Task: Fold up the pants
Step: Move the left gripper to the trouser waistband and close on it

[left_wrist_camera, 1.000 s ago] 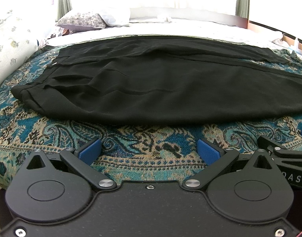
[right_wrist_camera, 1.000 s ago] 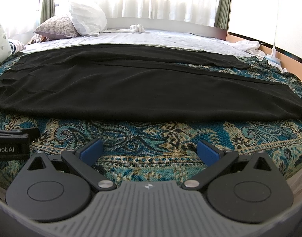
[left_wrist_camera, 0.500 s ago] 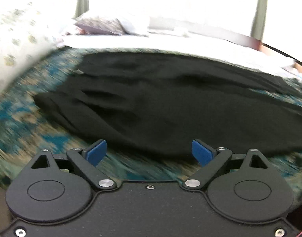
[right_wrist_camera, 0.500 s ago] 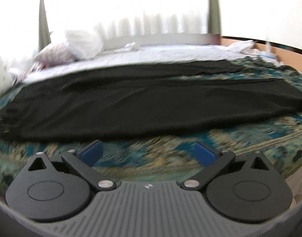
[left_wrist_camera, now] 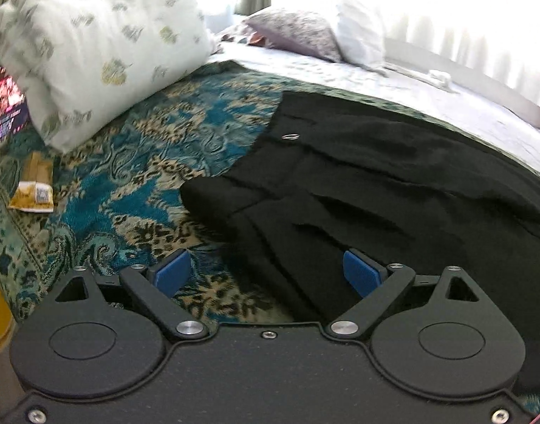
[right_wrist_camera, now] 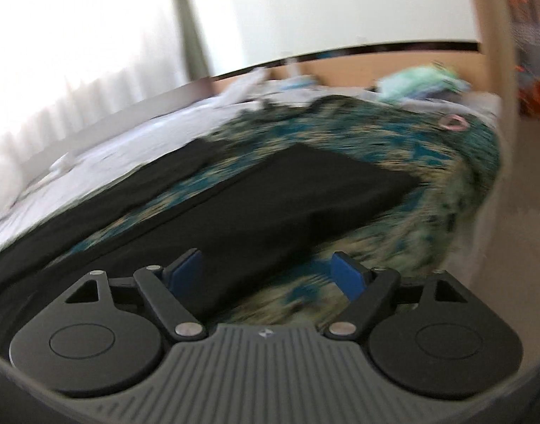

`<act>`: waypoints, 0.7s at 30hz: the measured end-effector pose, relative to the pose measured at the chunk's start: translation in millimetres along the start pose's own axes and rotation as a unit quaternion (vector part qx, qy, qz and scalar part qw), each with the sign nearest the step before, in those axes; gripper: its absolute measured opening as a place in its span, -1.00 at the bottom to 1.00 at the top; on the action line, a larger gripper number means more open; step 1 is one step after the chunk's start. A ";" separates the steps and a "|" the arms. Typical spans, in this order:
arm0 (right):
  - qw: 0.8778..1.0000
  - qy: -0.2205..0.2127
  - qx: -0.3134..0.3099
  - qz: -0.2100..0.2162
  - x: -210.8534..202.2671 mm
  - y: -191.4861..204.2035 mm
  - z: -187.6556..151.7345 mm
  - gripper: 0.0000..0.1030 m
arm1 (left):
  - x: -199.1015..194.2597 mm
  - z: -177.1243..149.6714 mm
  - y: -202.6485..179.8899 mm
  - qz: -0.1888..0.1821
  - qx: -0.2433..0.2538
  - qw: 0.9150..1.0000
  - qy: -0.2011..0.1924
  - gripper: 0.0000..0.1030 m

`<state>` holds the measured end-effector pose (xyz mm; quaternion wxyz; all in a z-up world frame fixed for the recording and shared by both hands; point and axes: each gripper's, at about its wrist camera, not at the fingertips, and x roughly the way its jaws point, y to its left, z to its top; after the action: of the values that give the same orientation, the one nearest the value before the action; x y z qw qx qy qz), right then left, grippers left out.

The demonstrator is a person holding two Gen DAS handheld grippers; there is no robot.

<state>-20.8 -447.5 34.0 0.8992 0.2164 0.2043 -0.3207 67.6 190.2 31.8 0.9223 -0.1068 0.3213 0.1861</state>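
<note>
Black pants [left_wrist_camera: 393,183] lie flat on a teal paisley bedspread [left_wrist_camera: 135,176]. The left wrist view shows the waist end with a small metal button. My left gripper [left_wrist_camera: 266,274] is open and empty, just above the near corner of the waistband. The right wrist view is blurred and shows the leg ends of the pants [right_wrist_camera: 305,198] near the bed's right edge. My right gripper [right_wrist_camera: 268,275] is open and empty, over the near leg's lower edge.
A white floral pillow [left_wrist_camera: 93,46] lies at the left, with more pillows [left_wrist_camera: 305,31] at the far side. A small yellow packet [left_wrist_camera: 33,187] lies on the bedspread at the left. The bed's rounded right corner [right_wrist_camera: 475,162] drops to the floor.
Both grippers swung apart: the left moved left toward the waistband, the right moved right toward the leg ends. Both stayed open.
</note>
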 end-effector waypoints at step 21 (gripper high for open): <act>0.996 -0.001 0.029 -0.084 80.4 -79.4 56.2 -0.82 | 22.7 10.4 -31.8 0.066 0.075 0.995 -0.026 -0.82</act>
<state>-3.6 -571.7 19.0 0.8627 0.2244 0.2114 -0.4009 102.9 170.8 28.0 0.9216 -0.0109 0.3165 0.2245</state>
